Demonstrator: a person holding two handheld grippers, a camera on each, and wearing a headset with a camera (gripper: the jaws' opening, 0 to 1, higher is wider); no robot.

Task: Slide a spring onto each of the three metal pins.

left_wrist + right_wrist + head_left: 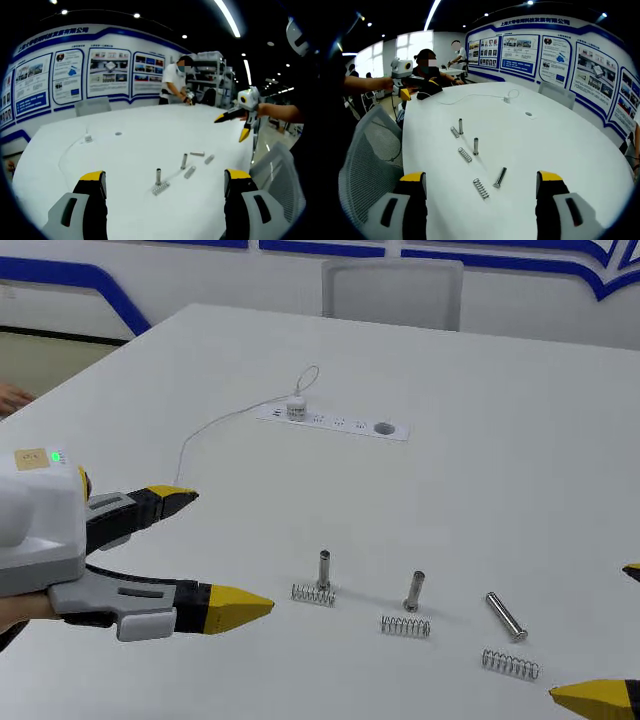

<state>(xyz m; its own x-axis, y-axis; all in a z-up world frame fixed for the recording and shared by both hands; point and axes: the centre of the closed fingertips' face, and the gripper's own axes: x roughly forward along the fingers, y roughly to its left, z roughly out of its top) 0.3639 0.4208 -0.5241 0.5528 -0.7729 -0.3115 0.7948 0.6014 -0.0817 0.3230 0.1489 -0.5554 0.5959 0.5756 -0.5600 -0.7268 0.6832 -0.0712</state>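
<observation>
Head view, tabletop [500,440], white and matte.

Pins: three short silvery metal cylinders are sitting in a row across the 5 to 6 o'clock part of the frame.
- The left pin [324,568] is standing upright, long axis running 12 to 6 o'clock.
- The middle pin [414,590] is standing upright too, leaning a little toward 1 o'clock.
- The right pin [505,616] is lying flat, long axis running 10 to 4 o'clock, with the wider head at the 4 o'clock end.

Springs: three small coiled wire springs are lying flat, none on a pin.
- The left spring [313,594] is lying at 6 o'clock of the left pin, touching its foot or just beside it, axis 9 to 3 o'clock.
- The middle spring [405,626] is lying just beside the middle pin at its 6 o'clock, same axis.
- The right spring [510,664] is lying near the right pin at its 6 o'clock, dipping slightly toward 4 o'clock.

Grippers:
- The left gripper [215,552] is hovering at 9 o'clock of the pins, well apart from them. Its yellow-tipped jaws are gaping wide and holding nothing.
- The right gripper [481,179] is hanging above the row's right end. Its jaws are likewise spread wide, with nothing between them.

Background: a white power strip [330,422] with a cable [215,425] is lying toward 12 o'clock, and a grey chair [392,292] is standing beyond the far edge.
</observation>
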